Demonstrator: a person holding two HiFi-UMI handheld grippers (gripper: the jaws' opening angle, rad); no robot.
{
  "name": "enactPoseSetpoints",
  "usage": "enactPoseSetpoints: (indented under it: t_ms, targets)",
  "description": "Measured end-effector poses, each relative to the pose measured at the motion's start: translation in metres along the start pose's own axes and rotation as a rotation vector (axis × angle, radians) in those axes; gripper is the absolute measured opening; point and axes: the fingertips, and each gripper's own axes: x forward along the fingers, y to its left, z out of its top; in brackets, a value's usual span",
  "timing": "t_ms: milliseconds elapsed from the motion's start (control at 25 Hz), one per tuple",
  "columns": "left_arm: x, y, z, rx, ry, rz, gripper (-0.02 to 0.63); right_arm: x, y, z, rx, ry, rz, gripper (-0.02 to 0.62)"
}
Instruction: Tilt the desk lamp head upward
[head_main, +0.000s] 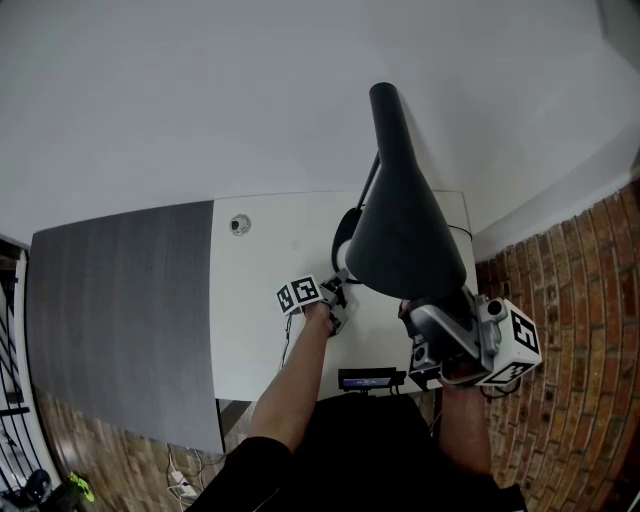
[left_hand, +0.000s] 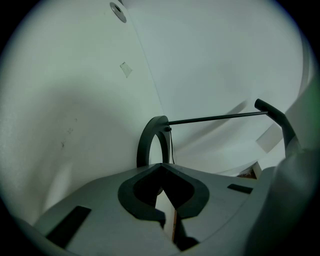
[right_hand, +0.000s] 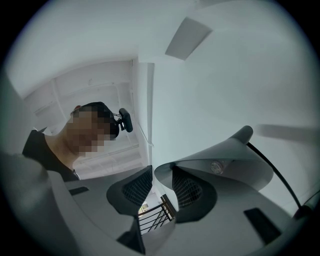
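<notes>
A desk lamp stands on the white desk (head_main: 260, 300). Its dark cone-shaped head (head_main: 400, 220) fills the middle of the head view, narrow end pointing away. My right gripper (head_main: 450, 345) is shut on the wide rim of the head; in the right gripper view the rim (right_hand: 162, 172) sits between the mesh pads, my right gripper (right_hand: 161, 186) looks upward, and the bulb (right_hand: 216, 166) shows inside the head. My left gripper (head_main: 332, 300) is down at the lamp's ring base (left_hand: 150, 140); its jaws, my left gripper (left_hand: 161, 172), close on the ring. A thin rod arm (left_hand: 215, 118) runs right from the ring.
A dark grey panel (head_main: 120, 310) adjoins the desk on the left. A round grommet (head_main: 239, 224) sits in the desk top. A brick wall (head_main: 580, 300) rises at the right. A small dark device (head_main: 368, 379) hangs at the desk's front edge. Cables (head_main: 180, 485) lie on the floor.
</notes>
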Motion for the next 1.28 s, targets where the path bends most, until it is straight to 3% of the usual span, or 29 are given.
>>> enactPoseSetpoints:
  t_ms: [1280]
  targets:
    - [-0.0005, -0.0008, 0.0005, 0.006, -0.001, -0.002, 0.009, 0.0032, 0.0055, 0.0056, -0.026, -0.013, 0.027, 0.13]
